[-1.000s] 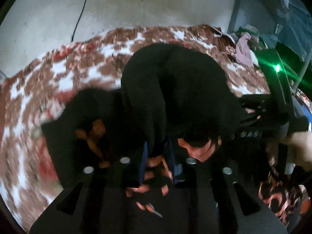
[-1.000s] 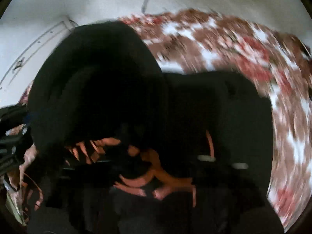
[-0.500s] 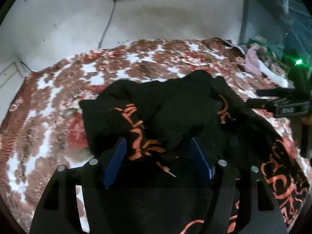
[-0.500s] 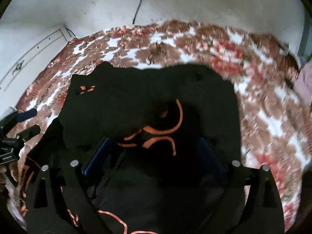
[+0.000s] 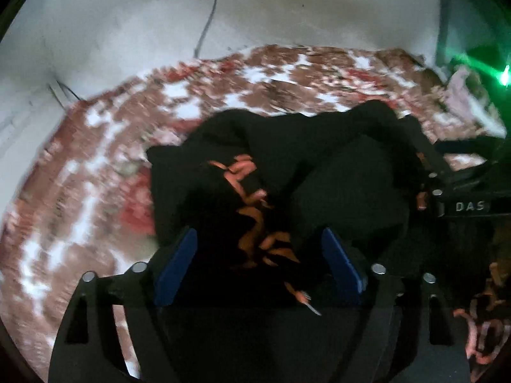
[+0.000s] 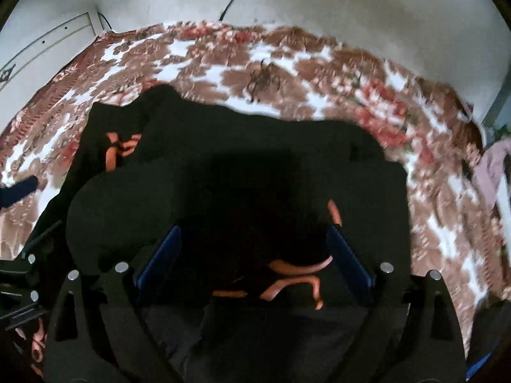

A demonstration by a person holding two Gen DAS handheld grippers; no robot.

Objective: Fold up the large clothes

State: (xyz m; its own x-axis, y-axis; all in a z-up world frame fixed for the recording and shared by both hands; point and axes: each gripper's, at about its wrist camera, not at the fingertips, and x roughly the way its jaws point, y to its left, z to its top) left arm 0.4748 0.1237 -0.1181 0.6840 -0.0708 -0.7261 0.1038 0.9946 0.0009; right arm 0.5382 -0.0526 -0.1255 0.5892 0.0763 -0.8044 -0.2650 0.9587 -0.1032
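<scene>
Progress: first fold looks laid; the black garment [image 5: 335, 175] lies doubled yet lumpy, so smoothing and further folds remain.
Garment place: on the floral bed [image 5: 95, 175], nearer its front edge than the wall.
Left claw [image 5: 258, 258]: jaws opening, cloth between them unpressed.
Right claw [image 6: 255, 258]: apart, gripping nothing.
Count: one garment, two claws, one bed.

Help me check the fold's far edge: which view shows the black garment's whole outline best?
The right wrist view: the black garment lies nearly centred, its far edge and both sides clear against the floral blanket. The left wrist view shows it off-centre, its right side merging into darkness.
</scene>
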